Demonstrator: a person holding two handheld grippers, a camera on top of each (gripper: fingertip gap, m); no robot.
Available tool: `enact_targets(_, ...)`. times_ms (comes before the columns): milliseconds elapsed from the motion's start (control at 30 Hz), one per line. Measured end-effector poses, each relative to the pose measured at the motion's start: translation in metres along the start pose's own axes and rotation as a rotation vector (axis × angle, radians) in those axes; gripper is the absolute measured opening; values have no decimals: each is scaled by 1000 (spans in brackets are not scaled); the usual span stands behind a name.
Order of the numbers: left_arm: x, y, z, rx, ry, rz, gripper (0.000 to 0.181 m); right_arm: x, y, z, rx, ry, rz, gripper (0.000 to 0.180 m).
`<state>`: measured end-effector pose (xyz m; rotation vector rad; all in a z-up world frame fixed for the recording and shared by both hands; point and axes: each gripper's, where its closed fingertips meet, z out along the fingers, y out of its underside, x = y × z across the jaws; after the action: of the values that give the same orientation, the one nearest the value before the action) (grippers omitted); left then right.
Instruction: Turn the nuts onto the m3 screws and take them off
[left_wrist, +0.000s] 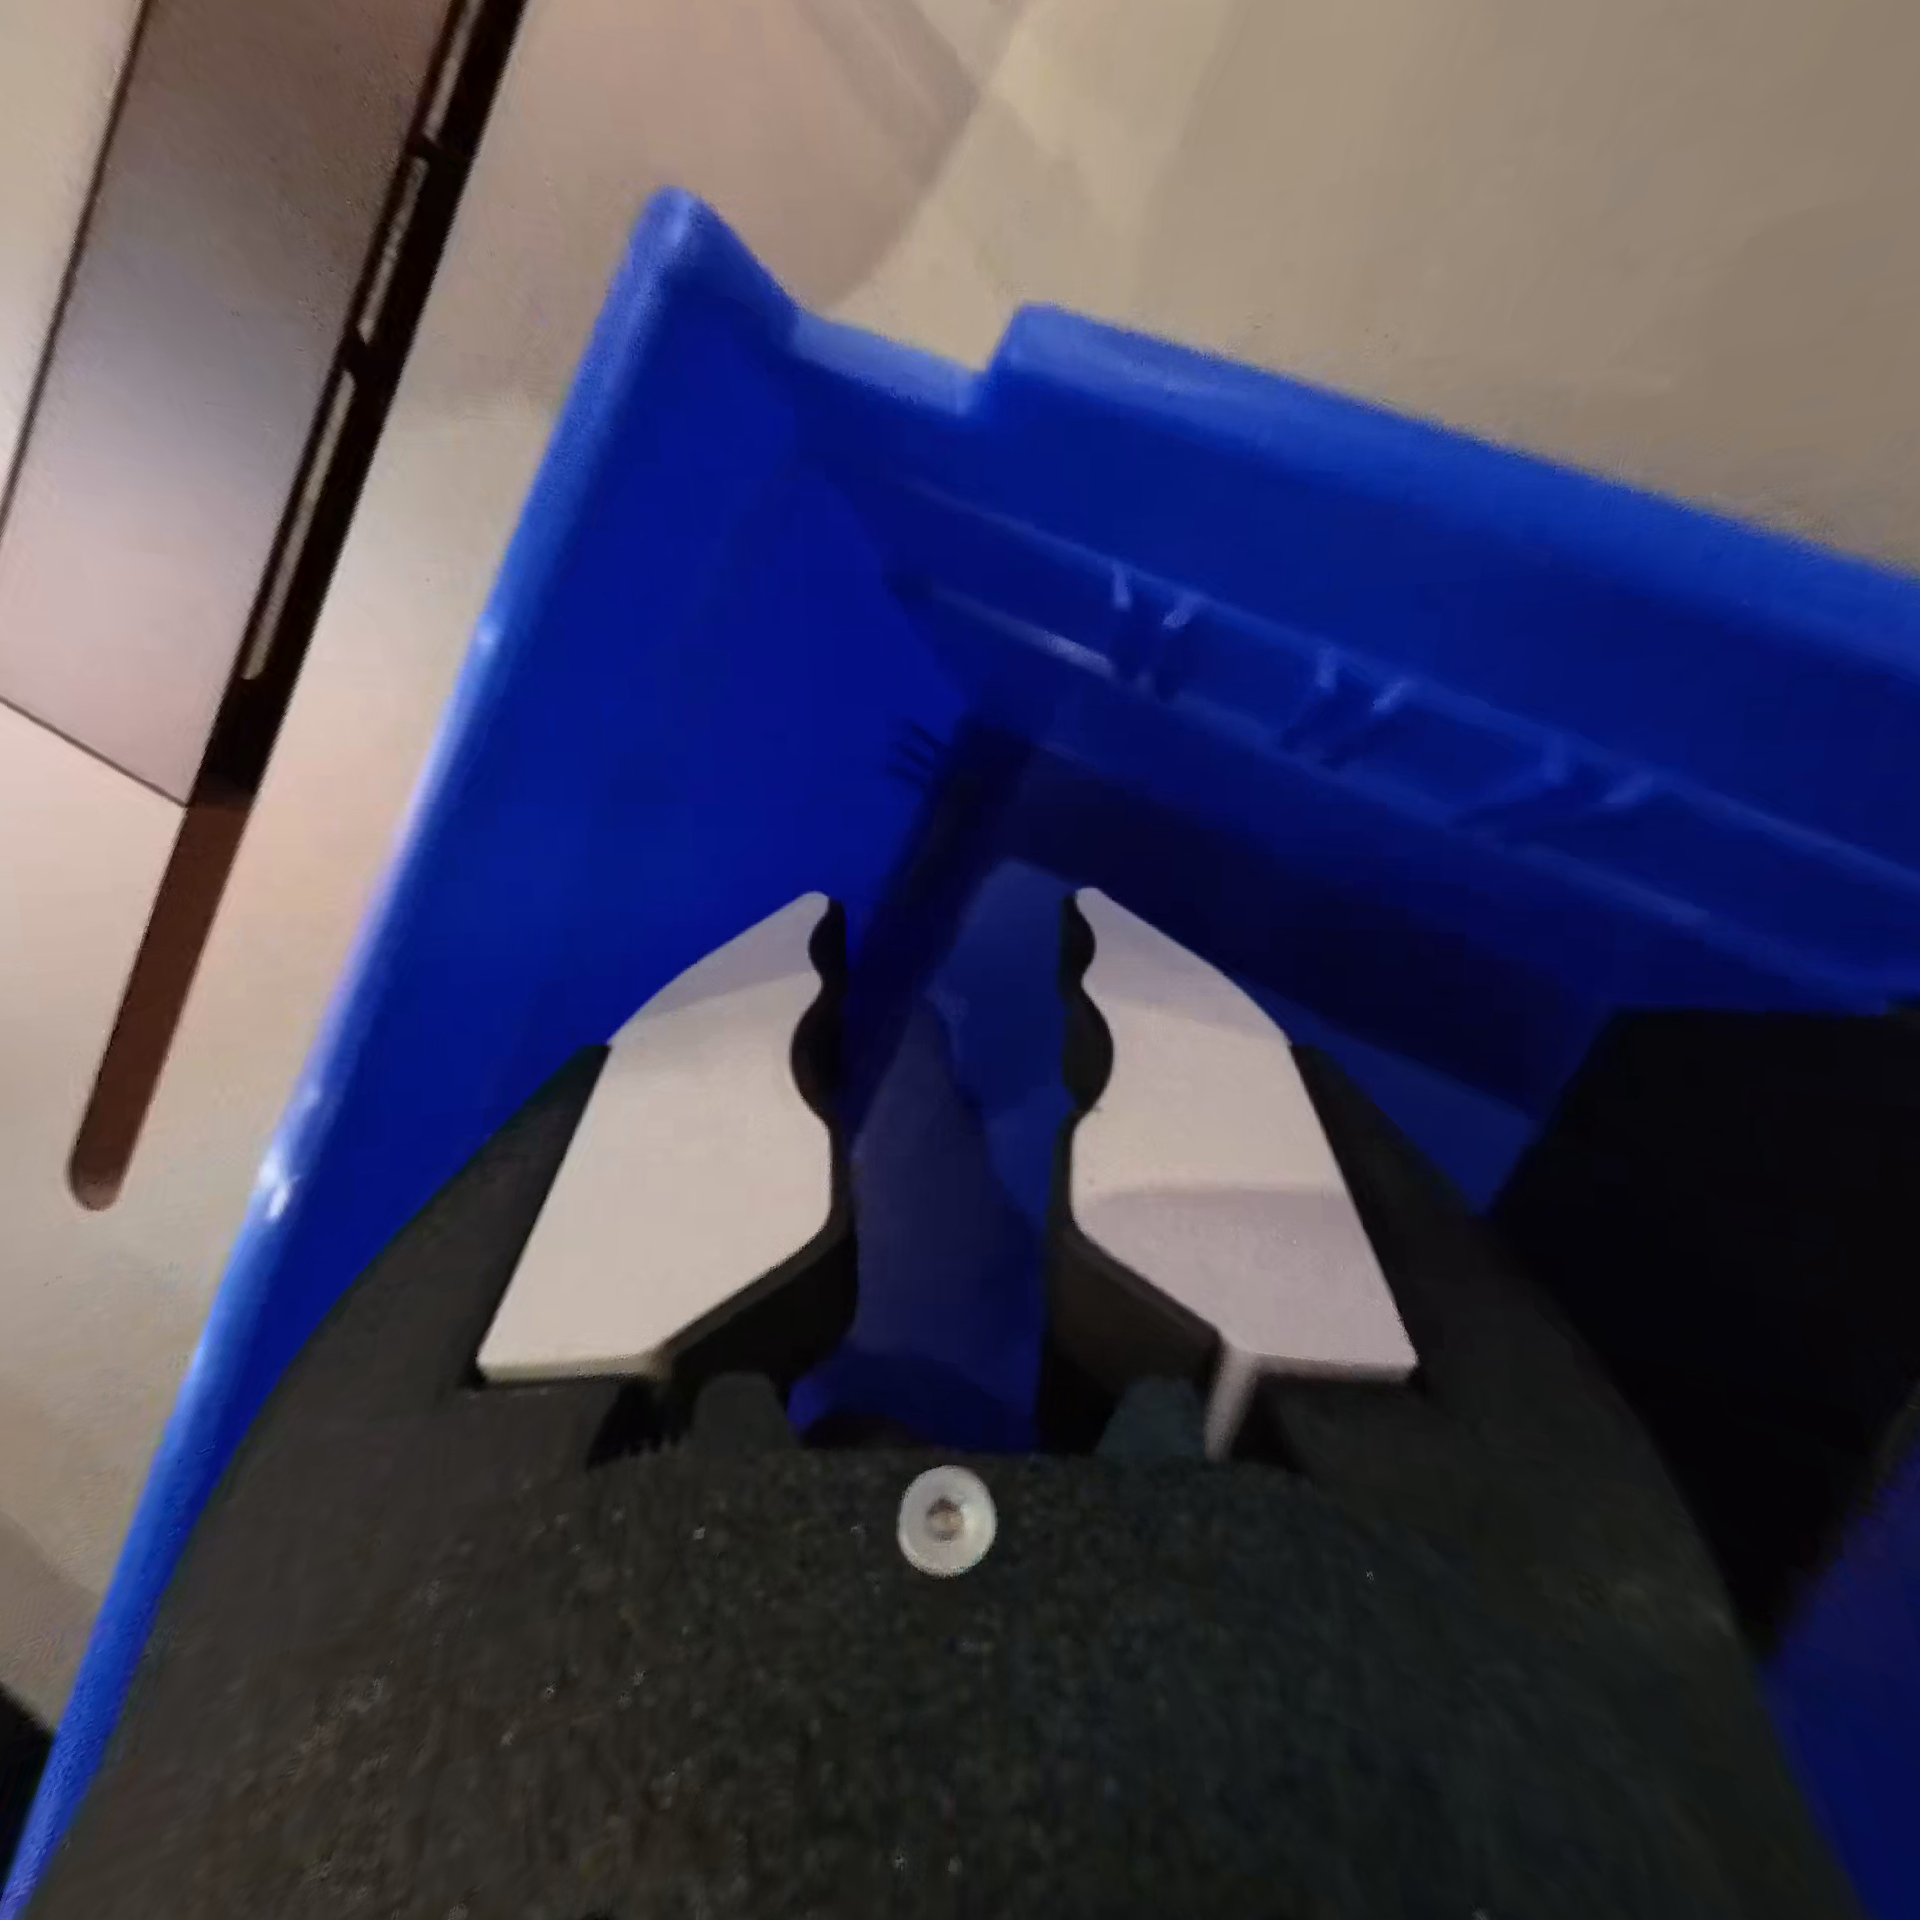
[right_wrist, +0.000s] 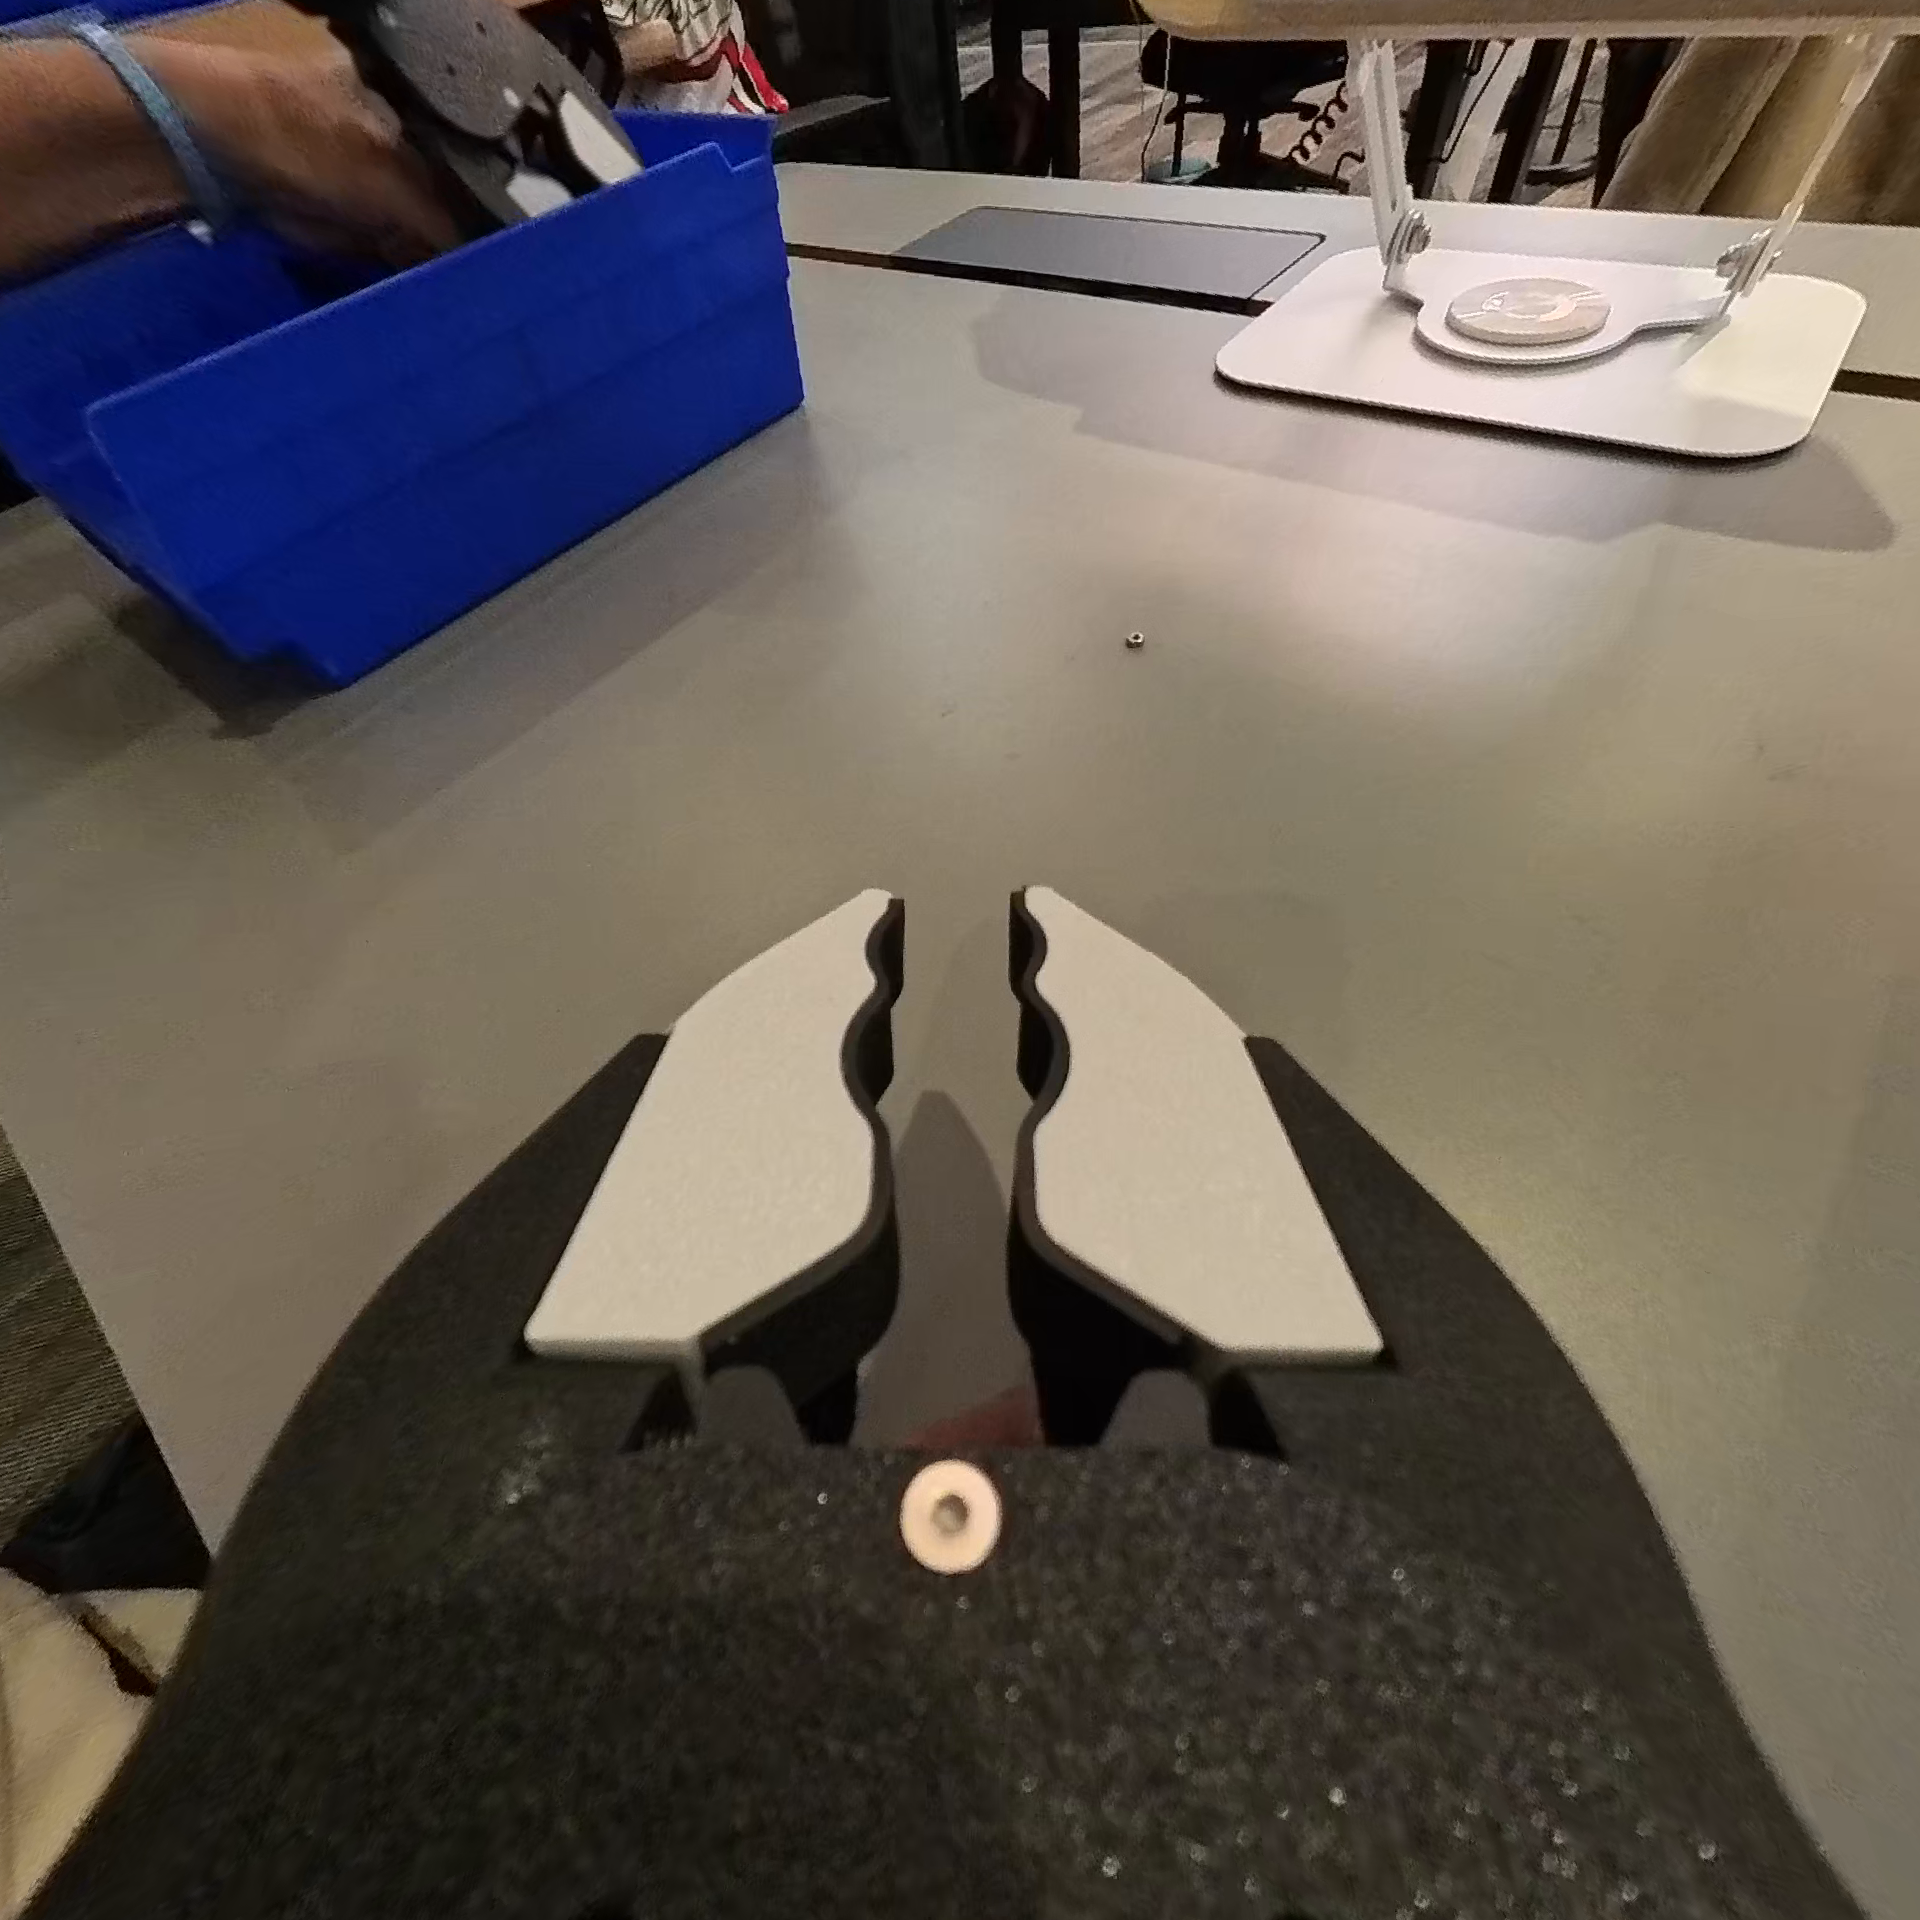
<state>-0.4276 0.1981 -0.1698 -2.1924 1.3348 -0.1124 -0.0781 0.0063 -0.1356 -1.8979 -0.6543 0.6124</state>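
Table (right_wrist: 1247, 831), grey and matte, fills the right wrist view, and 1 small metal nut (right_wrist: 1136, 641) lies alone on it, well ahead of the right gripper (right_wrist: 956, 914) and a little to its right. That gripper hovers low over the surface with its 2 fingers (right_wrist: 748, 1143) parted by a narrow gap, nothing between them. To the far left stands a blue plastic bin (right_wrist: 447, 436), tilted slightly toward the camera. The left gripper (right_wrist: 551, 156) dips into it from above, carried by a person's hand (right_wrist: 312, 177) with a thin blue band at the wrist. A white stand (right_wrist: 1538, 364) with a flat base sits at the far right of the table, beside a dark flat panel (right_wrist: 1112, 255) set into the surface.

In the left wrist view the left gripper (left_wrist: 951, 914) points into an inner corner of the blue plastic bin (left_wrist: 665, 727), its fingers (left_wrist: 686, 1195) apart and empty (the picture is blurred, and no screws can be made out inside).
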Motion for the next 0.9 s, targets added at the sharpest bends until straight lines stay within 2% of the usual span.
enact_targets(267, 13, 3, 18, -55, 120, -30, 40, -2, -2, -2, 22, 4, -22, 18)
enact_targets(533, 27, 7, 15, -99, 241, -48, 53, -4, 0, -1, 5, -12, -23, 18)
enact_targets(633, 31, 10, 12, -115, 254, -27, 57, -4, -1, -2, 10, -10, -22, 18)
enact_targets(667, 31, 11, 10, -119, 249, -10, 53, -4, -1, -2, 9, -10, -20, 18)
enact_targets(800, 25, -4, 4, -16, 178, 50, 50, -5, 0, -1, 7, -20, -19, 18)
enact_targets(900, 23, -1, 11, -46, 188, 24, 63, -6, 0, -1, 1, -24, -23, 18)
